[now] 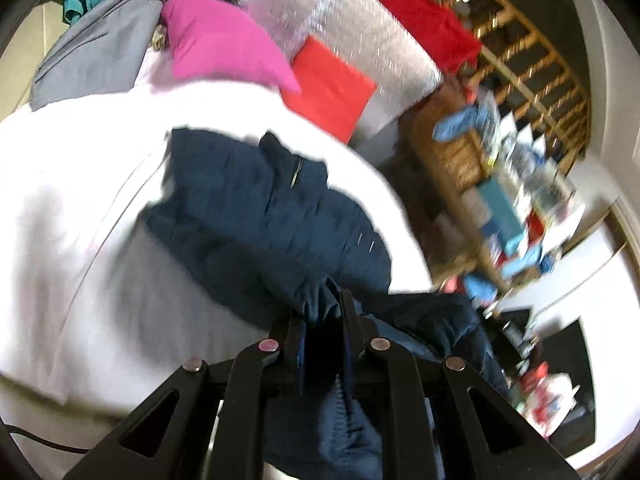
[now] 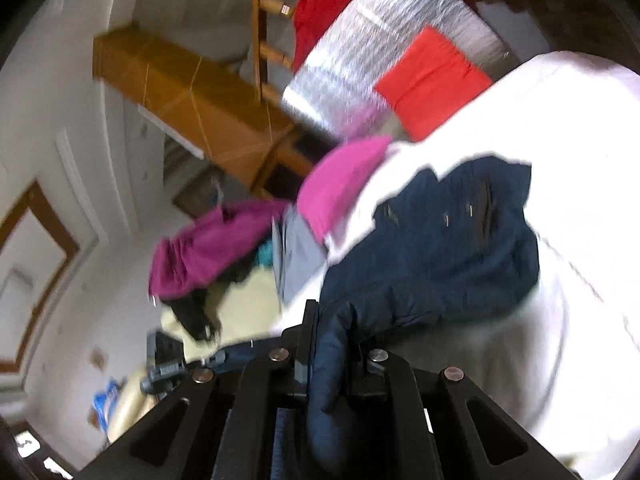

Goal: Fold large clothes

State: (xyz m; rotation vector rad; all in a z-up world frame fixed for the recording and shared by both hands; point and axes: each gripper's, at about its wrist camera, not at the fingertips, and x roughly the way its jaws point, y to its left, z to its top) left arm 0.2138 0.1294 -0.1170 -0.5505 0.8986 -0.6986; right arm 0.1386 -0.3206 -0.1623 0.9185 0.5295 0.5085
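Left wrist view, from left to right: a grey garment point(image 1: 96, 52) lies crumpled at the upper left, a smooth pink cloth point(image 1: 224, 40) beside it. Below spreads the white surface point(image 1: 80, 220), soft and faintly wrinkled; whether it is a bed or a covered desk I cannot tell. On it lies the navy quilted jacket point(image 1: 260, 208), puffy, with stitched channels and a zipper. The left hand-held gripper point(image 1: 322, 312) is clamped on a bunched edge of it. Further right sit a flat red rectangle point(image 1: 328, 88) and a shiny silver sheet point(image 1: 360, 32).

Right wrist view: a magenta heap point(image 2: 208, 248) at left, then the right hand-held gripper point(image 2: 332, 320), closed on a padded fold of the jacket point(image 2: 440, 248).
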